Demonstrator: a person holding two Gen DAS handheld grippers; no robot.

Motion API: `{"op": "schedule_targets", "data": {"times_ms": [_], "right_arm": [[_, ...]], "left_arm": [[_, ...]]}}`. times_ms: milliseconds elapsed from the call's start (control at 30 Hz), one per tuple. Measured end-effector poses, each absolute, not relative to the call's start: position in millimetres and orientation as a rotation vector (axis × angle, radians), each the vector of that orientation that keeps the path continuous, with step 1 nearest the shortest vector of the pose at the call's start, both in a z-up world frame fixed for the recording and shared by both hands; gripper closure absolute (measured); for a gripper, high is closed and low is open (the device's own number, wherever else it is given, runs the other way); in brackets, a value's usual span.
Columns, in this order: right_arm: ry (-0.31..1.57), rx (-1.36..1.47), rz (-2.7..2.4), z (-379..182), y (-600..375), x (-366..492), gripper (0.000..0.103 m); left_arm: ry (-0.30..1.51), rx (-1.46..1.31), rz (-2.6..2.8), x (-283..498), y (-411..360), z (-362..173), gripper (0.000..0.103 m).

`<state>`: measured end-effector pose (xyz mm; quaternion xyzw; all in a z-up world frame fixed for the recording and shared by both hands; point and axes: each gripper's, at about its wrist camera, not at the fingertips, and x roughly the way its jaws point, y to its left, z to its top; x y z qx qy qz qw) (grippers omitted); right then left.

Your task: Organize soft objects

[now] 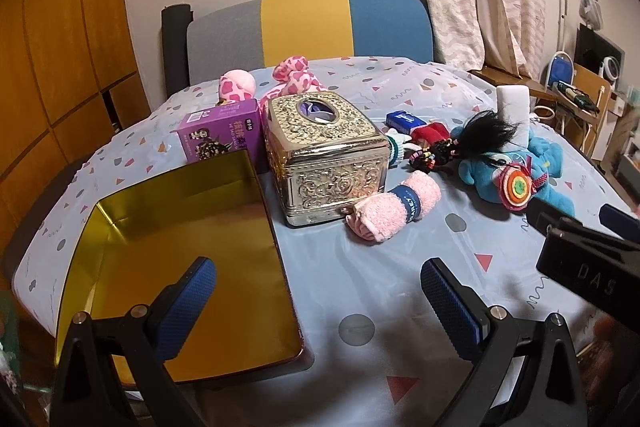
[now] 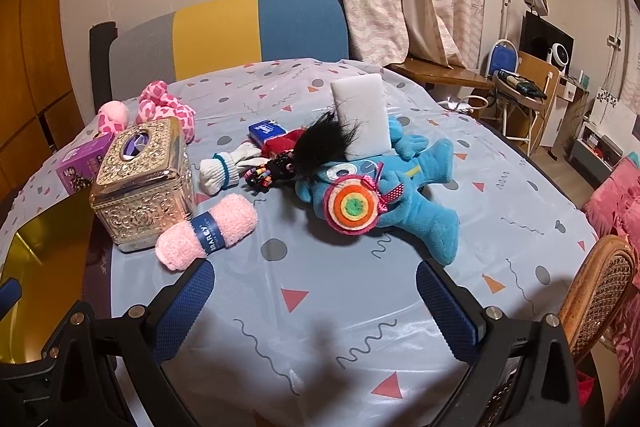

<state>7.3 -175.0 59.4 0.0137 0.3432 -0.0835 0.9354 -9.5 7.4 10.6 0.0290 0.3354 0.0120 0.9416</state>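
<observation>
A cluttered bedroom corner, curtains drawn, and a round bench under a pale blue patterned cloth fills our view. We judge the sorting barely begun: the gold tin tray at the bench's left edge lies bare inside, and every soft thing we can see sits loose on the cloth. We take the tray for the collecting place, though nothing in view confirms it.

Nearest us lies the rolled pink towel with its dark blue band, touching the foot of the ornate gold tissue box. Beyond it we find a white sock bundle, a beaded hair tie cluster and a tuft of black hair. The blue plush toy sprawls to the right, a felt rosette on its front and a white block propped against it. Two pink spotted plush pieces wait at the far left behind the tissue box, beside a purple carton.

Our right claw hovers wide open and empty over bare cloth, the pink towel just beyond its left finger and the blue plush just beyond its right. Our left claw is likewise spread and empty, one finger over the tray, the towel ahead of it and slightly right.
</observation>
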Motion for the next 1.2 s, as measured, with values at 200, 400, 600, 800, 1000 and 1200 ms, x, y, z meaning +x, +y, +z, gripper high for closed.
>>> {"op": "schedule_targets", "data": {"times_ms": [200, 400, 600, 800, 1000, 1200], "right_arm": [[0.705, 0.037, -0.187, 59, -184, 10, 0.000], [0.702, 0.051, -0.198, 61, -193, 13, 0.000], [0.698, 0.062, -0.214, 64, -204, 16, 0.000], [0.692, 0.082, -0.236, 68, -219, 18, 0.000], [0.684, 0.094, -0.250, 72, -229, 18, 0.000], [0.685, 0.108, -0.264, 73, -238, 19, 0.000]], "left_arm": [[0.693, 0.077, 0.014, -6, 2, 9, 0.000], [0.700, 0.089, -0.002, -3, -3, 8, 0.000], [0.695, 0.114, -0.031, -2, -12, 11, 0.000], [0.697, 0.132, -0.050, 0, -21, 12, 0.000], [0.702, 0.149, -0.067, 0, -28, 11, 0.000], [0.709, 0.159, -0.080, 1, -33, 9, 0.000]]}}
